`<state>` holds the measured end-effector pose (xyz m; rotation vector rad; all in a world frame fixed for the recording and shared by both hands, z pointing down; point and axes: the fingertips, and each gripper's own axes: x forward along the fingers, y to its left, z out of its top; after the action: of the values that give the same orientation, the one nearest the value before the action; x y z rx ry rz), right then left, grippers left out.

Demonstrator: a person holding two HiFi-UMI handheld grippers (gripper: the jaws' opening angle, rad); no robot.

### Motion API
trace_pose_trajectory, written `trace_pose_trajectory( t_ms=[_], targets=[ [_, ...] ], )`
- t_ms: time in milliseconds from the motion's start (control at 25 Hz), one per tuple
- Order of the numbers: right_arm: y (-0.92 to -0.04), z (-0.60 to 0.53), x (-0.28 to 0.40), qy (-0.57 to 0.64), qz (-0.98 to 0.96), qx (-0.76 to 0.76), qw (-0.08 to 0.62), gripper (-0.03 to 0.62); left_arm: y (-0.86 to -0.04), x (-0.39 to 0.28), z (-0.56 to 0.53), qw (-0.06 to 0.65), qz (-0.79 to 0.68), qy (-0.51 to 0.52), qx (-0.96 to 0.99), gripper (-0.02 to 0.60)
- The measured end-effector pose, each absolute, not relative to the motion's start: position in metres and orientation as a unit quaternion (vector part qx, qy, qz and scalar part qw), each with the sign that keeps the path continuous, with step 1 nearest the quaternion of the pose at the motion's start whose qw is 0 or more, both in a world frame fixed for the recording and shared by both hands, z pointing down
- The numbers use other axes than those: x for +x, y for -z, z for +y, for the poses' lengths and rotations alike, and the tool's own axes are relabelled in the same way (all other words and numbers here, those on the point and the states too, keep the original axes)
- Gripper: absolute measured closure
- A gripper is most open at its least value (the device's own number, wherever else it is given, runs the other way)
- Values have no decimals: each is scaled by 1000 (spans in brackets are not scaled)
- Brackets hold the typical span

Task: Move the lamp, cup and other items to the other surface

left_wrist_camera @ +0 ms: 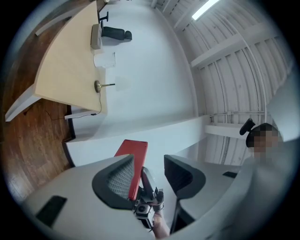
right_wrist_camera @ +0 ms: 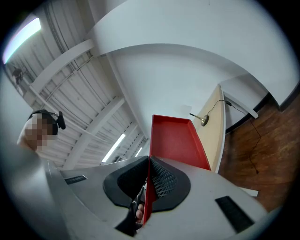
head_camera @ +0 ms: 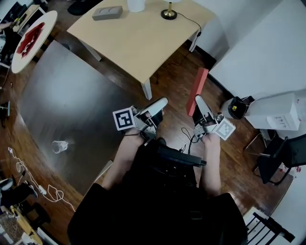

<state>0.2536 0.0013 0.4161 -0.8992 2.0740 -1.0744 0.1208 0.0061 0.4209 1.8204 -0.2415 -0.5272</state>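
While the right gripper is clenched on the rim of the red tray, that tray stands on edge in the air above the wooden floor, off the near right edge of the light wooden table. The left gripper is released, its jaws apart with nothing between them. A brass lamp base sits at the table's far edge. A clear plastic cup lies near the front edge of the grey round table.
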Motion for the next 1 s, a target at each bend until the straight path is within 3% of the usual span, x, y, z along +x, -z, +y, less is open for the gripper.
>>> trace_pose_trajectory(
  t_ms=[1000],
  targets=[
    [-424, -112, 288, 404, 757, -385, 341, 562, -447, 171, -115, 622, -57, 192, 757, 367]
  ],
)
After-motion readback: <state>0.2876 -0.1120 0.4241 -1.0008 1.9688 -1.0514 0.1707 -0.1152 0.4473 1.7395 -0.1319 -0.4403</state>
